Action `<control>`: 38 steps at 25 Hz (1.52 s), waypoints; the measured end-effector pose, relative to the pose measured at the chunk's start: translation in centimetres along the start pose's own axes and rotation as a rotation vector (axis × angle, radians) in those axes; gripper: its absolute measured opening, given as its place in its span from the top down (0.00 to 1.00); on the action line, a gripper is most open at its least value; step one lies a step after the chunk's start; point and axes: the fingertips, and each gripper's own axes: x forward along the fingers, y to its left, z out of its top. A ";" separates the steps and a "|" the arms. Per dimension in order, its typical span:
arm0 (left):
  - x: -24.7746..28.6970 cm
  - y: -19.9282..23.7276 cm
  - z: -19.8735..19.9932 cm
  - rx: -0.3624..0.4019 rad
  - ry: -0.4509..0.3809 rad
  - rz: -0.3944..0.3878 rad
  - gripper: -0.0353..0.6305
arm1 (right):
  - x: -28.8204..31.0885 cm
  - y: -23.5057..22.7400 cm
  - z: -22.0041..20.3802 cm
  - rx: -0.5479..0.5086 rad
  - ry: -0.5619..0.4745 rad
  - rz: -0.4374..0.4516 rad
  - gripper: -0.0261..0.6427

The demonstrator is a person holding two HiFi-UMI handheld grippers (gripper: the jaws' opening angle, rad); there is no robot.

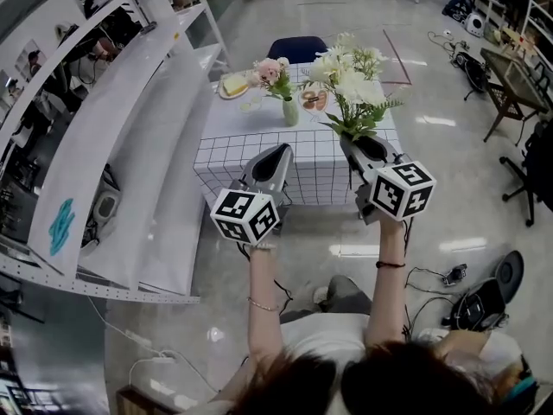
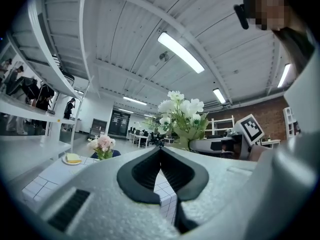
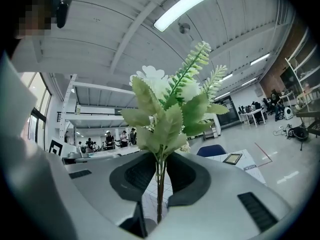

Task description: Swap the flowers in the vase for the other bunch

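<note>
Right gripper [image 3: 159, 159]: jaws pinching stems of white bunch [image 1: 352, 78], blooms upright, above near edge of grid-cloth table [image 1: 259, 150]. Left gripper [image 2: 161, 151]: jaws pressed together, nothing between, level beside right. 1 vase [image 1: 290, 111] mid-table, pink flowers [image 1: 271, 69] in it.
</note>
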 end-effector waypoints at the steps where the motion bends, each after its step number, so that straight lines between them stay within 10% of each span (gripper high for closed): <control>1: 0.2 0.2 -0.2 -0.003 0.005 -0.002 0.93 | 0.2 -0.2 -0.1 0.004 0.001 -0.003 0.86; 38: 15.2 13.3 -4.3 -0.055 0.107 0.132 0.93 | 17.8 -14.3 -1.6 0.095 0.142 0.112 0.86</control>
